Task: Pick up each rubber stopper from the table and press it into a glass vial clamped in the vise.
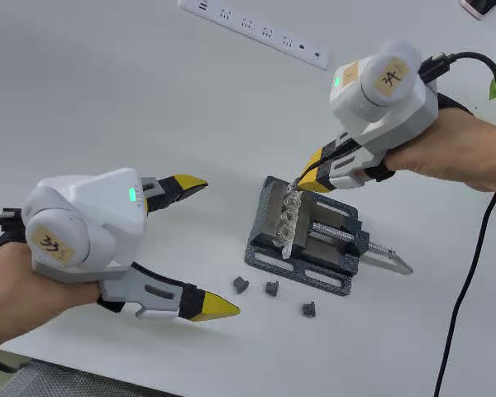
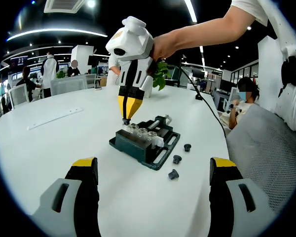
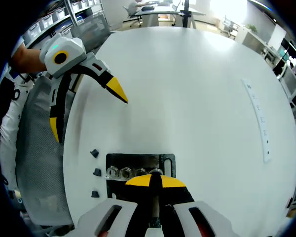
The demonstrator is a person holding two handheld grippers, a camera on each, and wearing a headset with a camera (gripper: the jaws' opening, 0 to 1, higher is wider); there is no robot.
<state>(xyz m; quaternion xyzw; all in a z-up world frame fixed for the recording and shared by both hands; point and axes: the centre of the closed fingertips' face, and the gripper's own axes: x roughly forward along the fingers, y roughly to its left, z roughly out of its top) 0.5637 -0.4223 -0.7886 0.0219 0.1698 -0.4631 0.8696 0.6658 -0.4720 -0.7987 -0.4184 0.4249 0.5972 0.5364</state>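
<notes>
Head view is showing the left gripper (image 1: 205, 246) hovering low over the near left of the white tabletop (image 1: 107, 99), its yellow-tipped jaws spread wide and grasping nothing. The right gripper (image 1: 300, 184) is reaching in from the upper right, its jaws clenched together. Their tips are pointing down onto the far end of a row of clear glass vials (image 1: 289, 219). The vials are standing upright, clamped side by side in a dark metal vise (image 1: 310, 277) near the middle of the table. Whether a stopper is sitting between those closed tips cannot be told.

Three small dark rubber stoppers (image 1: 271, 288) are lying loose on the table just beside the vise's near edge. They are apart from one another and are sitting between the vise and the left gripper's lower jaw.

Right gripper view is looking straight down past its shut jaws at the vial mouths.

A white power strip (image 1: 256, 31) is lying at the far edge of the table. A black cable (image 1: 471, 273) is trailing down the right side.
</notes>
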